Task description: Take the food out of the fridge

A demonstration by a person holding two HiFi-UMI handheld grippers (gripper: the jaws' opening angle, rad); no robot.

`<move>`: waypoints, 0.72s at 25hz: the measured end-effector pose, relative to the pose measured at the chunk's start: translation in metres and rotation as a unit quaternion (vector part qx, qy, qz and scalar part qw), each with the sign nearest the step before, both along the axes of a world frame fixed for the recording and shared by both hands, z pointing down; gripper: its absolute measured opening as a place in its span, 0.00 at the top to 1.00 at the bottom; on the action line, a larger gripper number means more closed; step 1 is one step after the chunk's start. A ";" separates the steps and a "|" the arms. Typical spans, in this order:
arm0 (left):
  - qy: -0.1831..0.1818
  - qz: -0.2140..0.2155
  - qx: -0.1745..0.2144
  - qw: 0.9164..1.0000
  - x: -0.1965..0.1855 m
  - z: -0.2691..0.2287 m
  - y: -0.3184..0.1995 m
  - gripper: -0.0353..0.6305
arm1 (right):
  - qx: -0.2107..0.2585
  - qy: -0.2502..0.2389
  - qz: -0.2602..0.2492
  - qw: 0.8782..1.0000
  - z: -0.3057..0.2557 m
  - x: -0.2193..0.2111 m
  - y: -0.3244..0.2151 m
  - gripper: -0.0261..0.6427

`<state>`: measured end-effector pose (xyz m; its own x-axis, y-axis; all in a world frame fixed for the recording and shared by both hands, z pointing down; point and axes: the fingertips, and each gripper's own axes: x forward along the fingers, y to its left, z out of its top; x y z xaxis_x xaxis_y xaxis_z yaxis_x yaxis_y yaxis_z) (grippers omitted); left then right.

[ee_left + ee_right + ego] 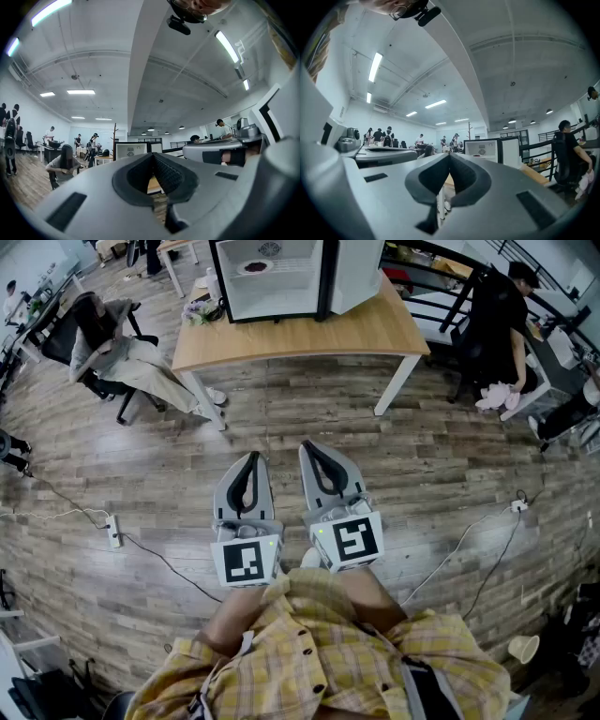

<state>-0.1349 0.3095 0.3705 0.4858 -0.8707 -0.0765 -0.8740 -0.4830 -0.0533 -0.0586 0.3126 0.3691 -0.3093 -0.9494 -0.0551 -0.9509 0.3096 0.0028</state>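
Not begun: the dark food on its white plate (255,266) lies inside the open black-framed fridge (325,282) on the pale wooden table (309,336), well apart from the left gripper (251,460) and right gripper (310,448), both pressed together and empty.

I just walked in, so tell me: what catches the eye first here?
Both shut, the left gripper and the right gripper sit side by side low in the head view. Ahead, a small fridge stands open on a wooden table, a plate of food on its shelf.
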 end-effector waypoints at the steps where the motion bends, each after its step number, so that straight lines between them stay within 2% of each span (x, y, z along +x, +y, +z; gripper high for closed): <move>1: -0.002 0.000 -0.003 1.000 0.002 0.003 0.000 0.94 | 0.001 0.000 0.001 1.000 0.001 0.003 -0.001 0.95; 7: 0.001 0.001 -0.005 1.000 0.018 0.009 0.002 0.94 | 0.025 0.022 -0.023 0.999 0.001 0.011 0.002 0.94; 8: -0.004 0.001 -0.002 1.000 0.020 0.010 0.003 0.94 | 0.028 0.030 -0.028 0.999 0.000 0.011 0.004 0.92; 9: -0.007 0.002 0.002 1.000 0.024 0.010 0.003 0.94 | 0.033 0.039 -0.031 0.998 -0.001 0.013 0.005 0.84; 10: -0.009 0.003 0.006 1.000 0.028 0.010 0.003 0.94 | 0.040 0.049 -0.031 0.998 -0.002 0.016 0.005 0.83; 13: -0.010 0.002 0.009 1.000 0.036 0.011 0.002 0.94 | 0.051 0.075 -0.034 0.995 -0.001 0.024 0.008 0.85; 18: -0.011 0.003 0.004 1.000 0.055 0.013 0.002 0.94 | 0.054 0.076 -0.068 0.993 -0.001 0.032 0.011 0.88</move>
<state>-0.0802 0.3115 0.3832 0.4932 -0.8668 -0.0734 -0.8694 -0.4882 -0.0764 -0.0262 0.3237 0.3685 -0.4474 -0.8890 -0.0974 -0.8860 0.4257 0.1841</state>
